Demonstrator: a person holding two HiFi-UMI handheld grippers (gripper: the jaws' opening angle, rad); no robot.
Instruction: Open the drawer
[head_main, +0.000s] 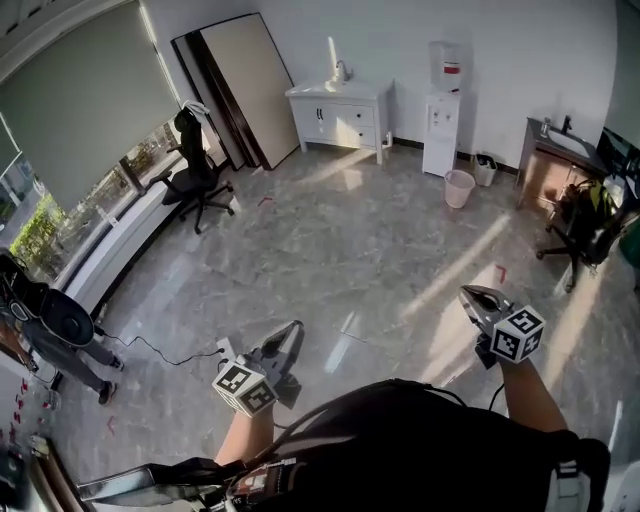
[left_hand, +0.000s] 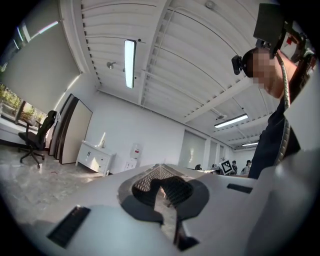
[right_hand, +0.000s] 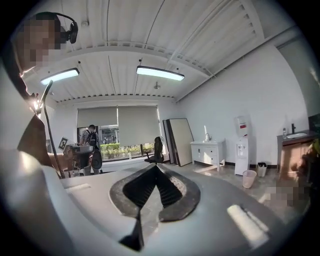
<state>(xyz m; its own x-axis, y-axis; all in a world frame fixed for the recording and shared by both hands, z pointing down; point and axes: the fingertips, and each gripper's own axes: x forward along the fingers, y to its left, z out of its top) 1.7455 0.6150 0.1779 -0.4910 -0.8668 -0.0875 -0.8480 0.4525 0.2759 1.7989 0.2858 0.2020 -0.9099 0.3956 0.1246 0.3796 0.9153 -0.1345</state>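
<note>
A white cabinet (head_main: 338, 112) with drawers stands against the far wall, well away from both grippers across the floor. It also shows in the left gripper view, where the cabinet (left_hand: 95, 157) sits at lower left, and in the right gripper view, where the cabinet (right_hand: 207, 151) sits right of centre. My left gripper (head_main: 297, 327) is held low in front of the person's body, its jaws closed tip to tip on nothing. My right gripper (head_main: 468, 292) is held at the right, also shut and empty. Both point level into the room, seen in the left gripper (left_hand: 159, 166) view and the right gripper (right_hand: 156, 166) view.
A water dispenser (head_main: 443, 108) and a pink bin (head_main: 459, 188) stand right of the cabinet. Boards (head_main: 245, 85) lean on the wall and a black office chair (head_main: 198, 170) stands by the window. A desk (head_main: 555, 155) and a loaded chair (head_main: 590, 225) are at right. Another person (head_main: 60, 340) stands at left.
</note>
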